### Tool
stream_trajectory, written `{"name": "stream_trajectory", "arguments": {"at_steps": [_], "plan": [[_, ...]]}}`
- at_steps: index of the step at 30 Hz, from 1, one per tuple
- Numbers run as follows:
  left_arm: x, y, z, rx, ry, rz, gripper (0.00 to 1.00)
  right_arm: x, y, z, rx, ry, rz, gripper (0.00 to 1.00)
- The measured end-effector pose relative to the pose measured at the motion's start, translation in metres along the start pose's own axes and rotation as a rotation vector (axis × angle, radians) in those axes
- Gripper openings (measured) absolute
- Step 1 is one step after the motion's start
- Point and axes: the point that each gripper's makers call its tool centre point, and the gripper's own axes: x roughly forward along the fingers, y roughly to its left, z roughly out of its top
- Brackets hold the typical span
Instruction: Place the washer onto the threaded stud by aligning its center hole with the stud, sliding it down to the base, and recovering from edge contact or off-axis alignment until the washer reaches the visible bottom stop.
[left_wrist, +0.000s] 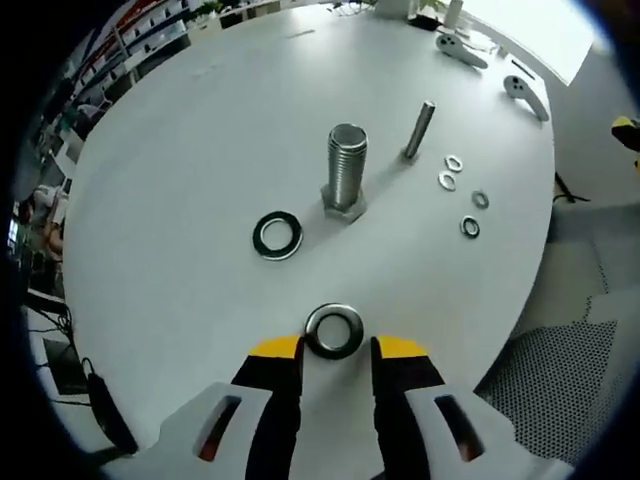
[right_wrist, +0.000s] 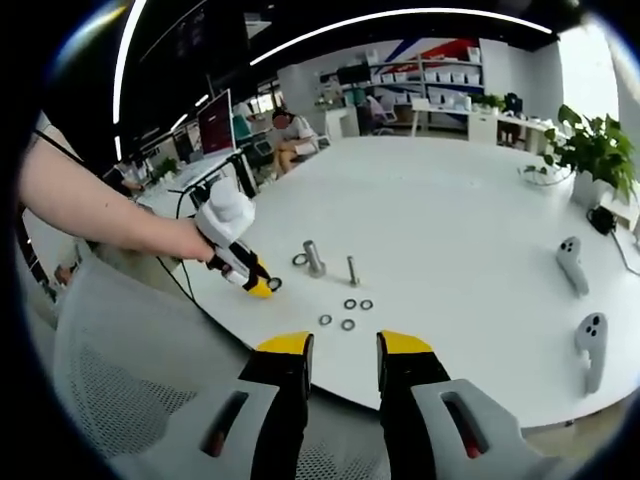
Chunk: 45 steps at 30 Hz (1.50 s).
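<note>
A steel washer (left_wrist: 334, 330) lies flat on the white table (left_wrist: 200, 150), right between the yellow tips of my left gripper (left_wrist: 337, 348). That gripper is open, its tips at the washer's two sides. The thick threaded stud (left_wrist: 346, 165) stands upright on its hex base, further ahead. A darker washer (left_wrist: 277, 235) lies to the stud's left. In the right gripper view, a person's hand holds my left gripper (right_wrist: 262, 285) low by the table's near edge, short of the stud (right_wrist: 314, 257). My right gripper (right_wrist: 345, 350) hangs open and empty, back from the table.
A thin stud (left_wrist: 419, 130) stands right of the thick one, with several small washers (left_wrist: 470, 227) beside it. Two white controllers (right_wrist: 570, 262) lie at the table's right side. A mesh chair back (right_wrist: 120, 380) sits under my right gripper. A potted plant (right_wrist: 595, 150) stands far right.
</note>
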Motion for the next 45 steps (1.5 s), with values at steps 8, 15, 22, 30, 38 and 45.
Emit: {"name": "stream_trajectory", "arguments": {"at_steps": [8, 15, 22, 30, 38, 45], "plan": [[0.0015, -0.0013, 0.0018, 0.117, 0.053, -0.008, 0.26, 0.0, -0.0015, -0.0003, 0.005, -0.001, -0.006, 0.28], [0.0033, -0.0013, 0.0026, 0.161, 0.133, -0.015, 0.25, 0.0, -0.0026, 0.0004, 0.008, -0.005, -0.01, 0.28], [0.0035, -0.002, 0.0034, 0.2, 0.185, -0.02, 0.25, -0.0003, -0.0033, 0.0, 0.01, -0.003, -0.015, 0.28], [0.0035, -0.0009, 0.0029, 0.219, 0.205, -0.018, 0.22, -0.0011, -0.0051, 0.0013, 0.018, -0.014, -0.021, 0.28], [0.003, -0.0012, 0.0028, 0.205, 0.212, -0.009, 0.2, -0.0005, -0.0055, 0.0005, 0.021, -0.011, -0.025, 0.28], [0.0029, -0.001, 0.0024, 0.186, 0.211, -0.006, 0.2, -0.0001, -0.0051, -0.0005, 0.019, -0.004, -0.024, 0.28]]}}
